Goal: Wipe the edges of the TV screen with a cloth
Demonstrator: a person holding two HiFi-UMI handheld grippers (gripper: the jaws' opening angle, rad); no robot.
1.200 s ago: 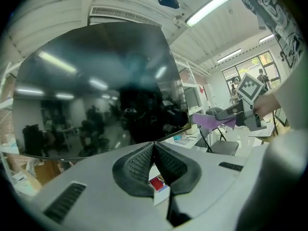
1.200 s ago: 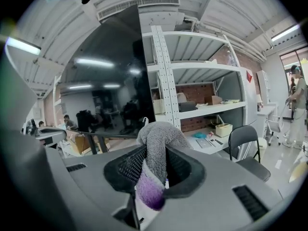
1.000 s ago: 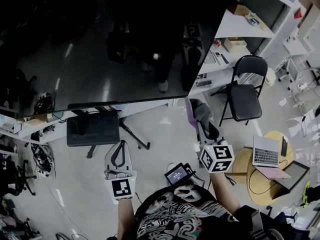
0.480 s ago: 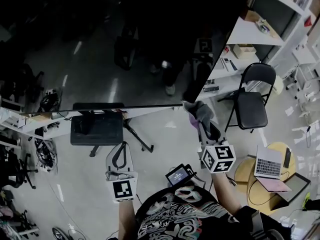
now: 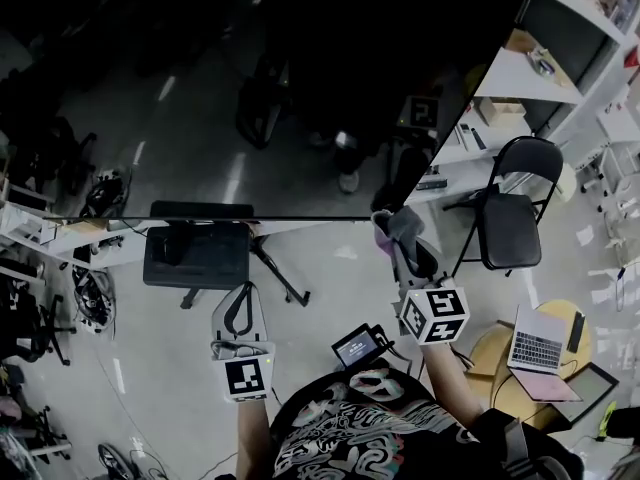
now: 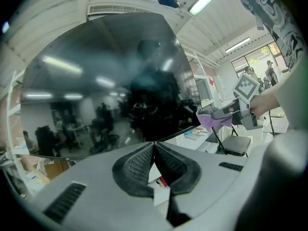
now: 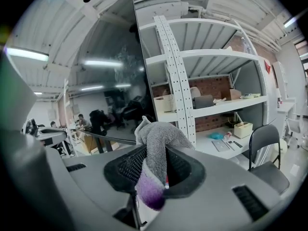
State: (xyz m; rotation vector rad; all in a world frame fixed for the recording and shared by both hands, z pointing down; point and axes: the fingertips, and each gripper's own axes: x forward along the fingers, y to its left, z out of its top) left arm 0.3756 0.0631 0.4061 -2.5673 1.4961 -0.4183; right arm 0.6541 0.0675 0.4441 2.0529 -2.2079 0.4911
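Head view: my right tongs (image 5: 405,256), clamped on the cloth (image 5: 396,226), sit at the TV screen (image 5: 250,98) lower right corner; its bottom edge runs leftward. My left tongs (image 5: 238,308) are closed, empty and lower.

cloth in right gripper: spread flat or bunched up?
Bunched. The cloth is a crumpled wad pinched between the right gripper's jaws, bulging above them, with a purple end hanging below.

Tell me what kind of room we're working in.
Most likely a lab or workshop-style office: white storage shelving with boxes, a black folding chair, an open laptop, and the large TV screen.
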